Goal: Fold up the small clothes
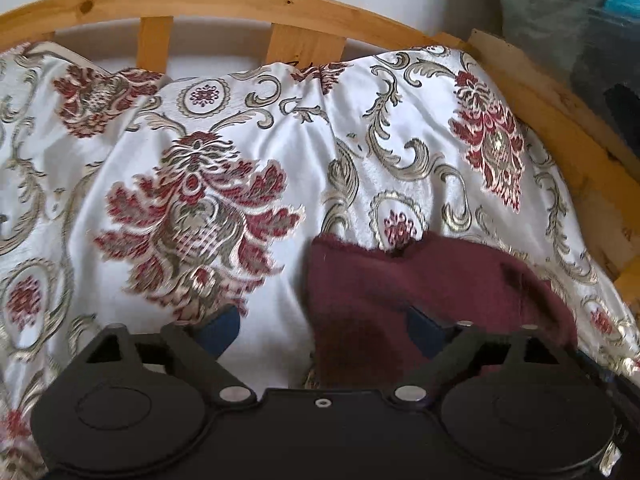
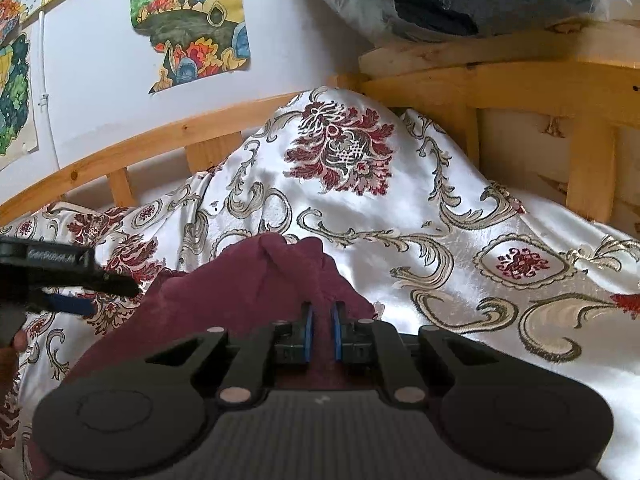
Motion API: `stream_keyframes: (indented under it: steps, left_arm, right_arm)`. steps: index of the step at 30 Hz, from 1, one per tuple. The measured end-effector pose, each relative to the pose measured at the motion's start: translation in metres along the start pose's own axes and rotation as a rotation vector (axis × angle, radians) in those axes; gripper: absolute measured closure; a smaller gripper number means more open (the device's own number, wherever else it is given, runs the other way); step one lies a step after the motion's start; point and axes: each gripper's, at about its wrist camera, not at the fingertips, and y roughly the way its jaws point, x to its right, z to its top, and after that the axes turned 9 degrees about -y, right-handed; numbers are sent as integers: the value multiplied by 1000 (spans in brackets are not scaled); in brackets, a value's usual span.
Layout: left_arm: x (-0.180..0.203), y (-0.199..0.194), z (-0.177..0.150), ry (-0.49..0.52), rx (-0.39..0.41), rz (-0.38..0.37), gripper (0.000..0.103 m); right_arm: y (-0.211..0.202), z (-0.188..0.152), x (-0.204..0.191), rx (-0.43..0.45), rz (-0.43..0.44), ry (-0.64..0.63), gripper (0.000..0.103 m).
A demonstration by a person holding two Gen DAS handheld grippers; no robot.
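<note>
The maroon garment (image 2: 248, 280) is lying bunched on the patterned bedspread (image 2: 440, 208) of the wooden bed (image 2: 520, 84). A fold is being pinched by the nearly closed right gripper (image 2: 321, 332). The left gripper (image 1: 320, 330) is being held wide (nothing gripped), beside the cloth's edge.

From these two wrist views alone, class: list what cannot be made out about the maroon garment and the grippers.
- Maroon garment: its type and full outline; the right gripper body covers its near part in the right wrist view.
- Left gripper: its right finger is partly behind cloth in the left wrist view.
- Person's hand: cut off by the left edge in the right wrist view.
</note>
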Motion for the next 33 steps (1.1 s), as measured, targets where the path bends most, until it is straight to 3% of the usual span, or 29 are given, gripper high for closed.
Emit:
stream_keyframes:
  steps: [6, 13, 19, 25, 33]
  left_arm:
    - [7, -16, -14, 34, 14, 44, 2]
    - [6, -20, -23, 33, -23, 99, 2]
    - [4, -45, -41, -13, 12, 79, 1]
    - [2, -60, -74, 6, 48, 32, 1]
    - [-10, -54, -86, 22, -37, -49, 1]
  right_arm:
    - [-7, 5, 3, 17, -4, 18, 63]
    - [-9, 6, 4, 15, -4, 27, 31]
    - [-9, 6, 5, 24, 19, 52, 4]
    - [3, 8, 10, 58, 73, 61, 0]
    - [43, 21, 24, 37, 194, 16, 4]
